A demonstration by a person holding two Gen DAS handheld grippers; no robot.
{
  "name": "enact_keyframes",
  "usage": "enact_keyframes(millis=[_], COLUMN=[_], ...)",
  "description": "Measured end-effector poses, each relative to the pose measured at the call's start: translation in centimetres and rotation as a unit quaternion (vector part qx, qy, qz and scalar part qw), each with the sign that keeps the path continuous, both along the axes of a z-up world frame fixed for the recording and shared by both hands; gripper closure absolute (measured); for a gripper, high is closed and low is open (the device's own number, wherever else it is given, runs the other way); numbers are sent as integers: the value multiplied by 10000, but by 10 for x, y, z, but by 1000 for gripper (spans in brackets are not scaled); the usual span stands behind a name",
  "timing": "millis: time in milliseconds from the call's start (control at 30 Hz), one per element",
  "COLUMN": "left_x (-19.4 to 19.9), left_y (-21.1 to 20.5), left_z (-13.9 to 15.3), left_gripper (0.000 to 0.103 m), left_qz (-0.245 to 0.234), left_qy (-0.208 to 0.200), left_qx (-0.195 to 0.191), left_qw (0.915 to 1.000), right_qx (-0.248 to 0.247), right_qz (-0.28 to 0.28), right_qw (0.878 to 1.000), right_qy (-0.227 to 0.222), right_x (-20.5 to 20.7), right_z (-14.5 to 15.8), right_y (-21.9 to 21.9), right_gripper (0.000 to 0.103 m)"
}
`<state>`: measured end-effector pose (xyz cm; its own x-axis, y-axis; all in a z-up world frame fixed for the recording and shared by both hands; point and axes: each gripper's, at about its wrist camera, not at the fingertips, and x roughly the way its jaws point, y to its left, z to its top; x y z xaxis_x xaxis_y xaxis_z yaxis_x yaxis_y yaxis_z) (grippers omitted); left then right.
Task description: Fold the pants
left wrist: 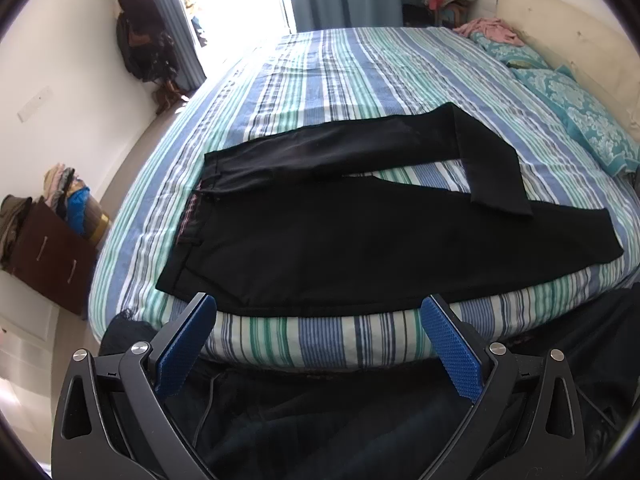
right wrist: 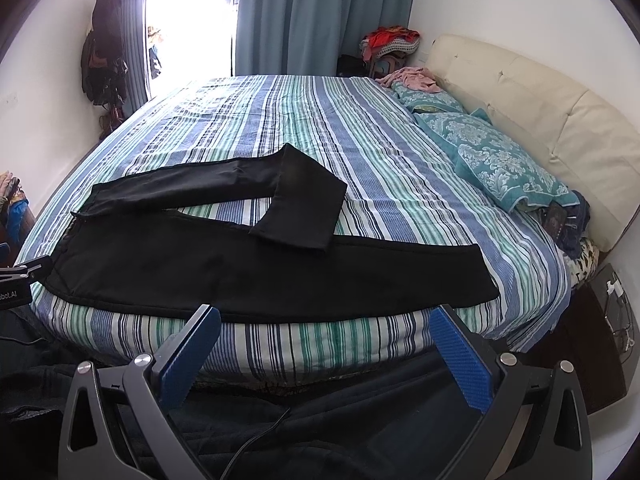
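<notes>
Black pants lie flat near the front edge of the striped bed, waistband to the left. The near leg stretches straight to the right. The far leg bends back at the knee, and its cuff rests on the near leg. My left gripper hovers open just off the bed's front edge, below the hip part of the pants. Open too, my right gripper hangs in front of the near leg's lower half. Nothing is between either pair of blue pads.
Teal patterned pillows and a cream headboard line the right side. A brown dresser with piled clothes stands at the left. Dark fabric and a cable lie below the grippers. Curtains and a bright window are at the back.
</notes>
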<state>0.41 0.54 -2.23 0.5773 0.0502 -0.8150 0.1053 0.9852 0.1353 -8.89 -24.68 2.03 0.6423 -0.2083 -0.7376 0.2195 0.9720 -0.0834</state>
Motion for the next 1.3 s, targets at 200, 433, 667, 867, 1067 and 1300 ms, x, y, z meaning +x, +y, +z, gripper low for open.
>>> enact_keyframes(millis=[200, 433, 667, 867, 1067, 1300], left_x=[2, 5, 13, 17, 24, 42], left_y=[1, 4, 6, 9, 11, 11], left_z=[-5, -11, -20, -25, -29, -41], left_gripper=[1, 1, 1, 1, 1, 1], left_qz=[16, 58, 119, 231, 341, 449], left_qy=[115, 210, 395, 487, 611, 775], left_qx=[-42, -46, -95, -100, 67, 138], left_qw=[9999, 9998, 9991, 9985, 9975, 9959], right_qx=[-27, 74, 383, -563, -969, -13], right_qz=[92, 339, 1437, 2252, 3277, 2582], right_qw=[9999, 9994, 9886, 9701, 9306, 9598], right_qy=[64, -29, -237, 713, 1311, 1103], right_x=[2, 7, 63, 156, 231, 280], right_z=[-4, -10, -64, -138, -196, -142], right_y=[4, 9, -4, 1, 13, -70], right_gripper=[0, 0, 0, 23, 40, 88])
